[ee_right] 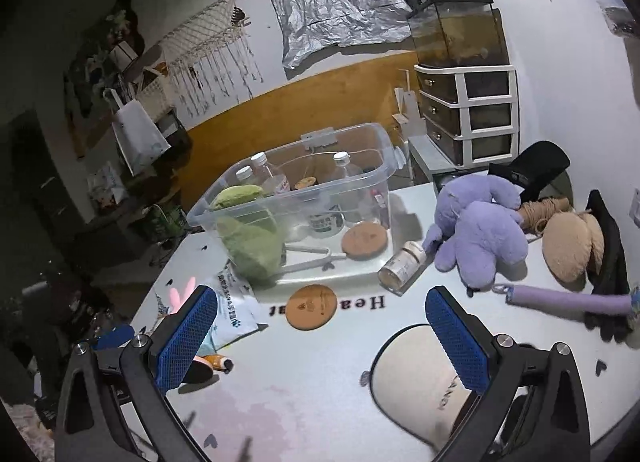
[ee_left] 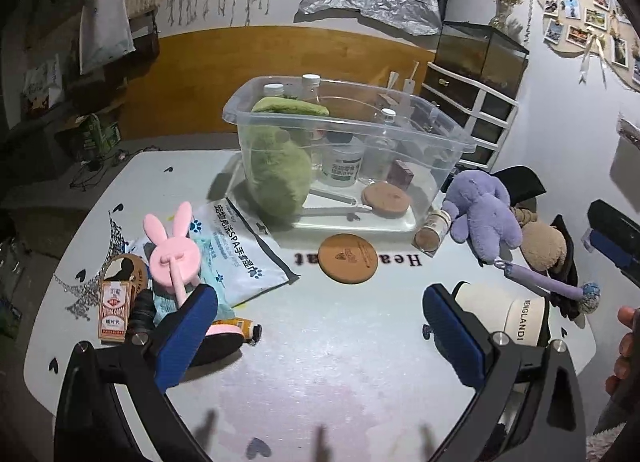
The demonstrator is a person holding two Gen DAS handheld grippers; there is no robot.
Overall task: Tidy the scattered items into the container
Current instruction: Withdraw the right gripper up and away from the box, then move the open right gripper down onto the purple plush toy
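Open white bench point(ee_left: 320, 362) surface was seen along the near edge, between and ahead of both claws; clutter was packed toward the left and right edges. The clear container point(ee_left: 344, 153) was set toward the far edge, its long axis running roughly left to right, open side up. Inside it were noted a green plush point(ee_left: 276, 177), three capped bottles, a white jar, a small red box and a cork coaster leaned near the front wall.

The left claw point(ee_left: 320, 334) was held low over the near edge, pointed at the container, fingers spread wide, nothing between them. The right claw point(ee_right: 322, 334) was held likewise, angled slightly from the right, fingers also wide apart and empty.

A second cork coaster point(ee_left: 348, 258) was found flat on the bench just in front of the container. A small bottle point(ee_left: 432, 232) was laid on its side by the container's near right corner, cap pointing toward the far edge. A purple plush point(ee_left: 482, 213) was slumped just beside it, with a purple strap point(ee_left: 536, 280) stretched toward the right edge. A cream cap point(ee_left: 504, 314) was seen behind the left claw's right finger. Near the left edge were grouped a pink rabbit-eared brush point(ee_left: 174, 254), handle pointing to the near edge, a wipes packet point(ee_left: 236, 254) beneath it, and a card box point(ee_left: 114, 310) standing upright.
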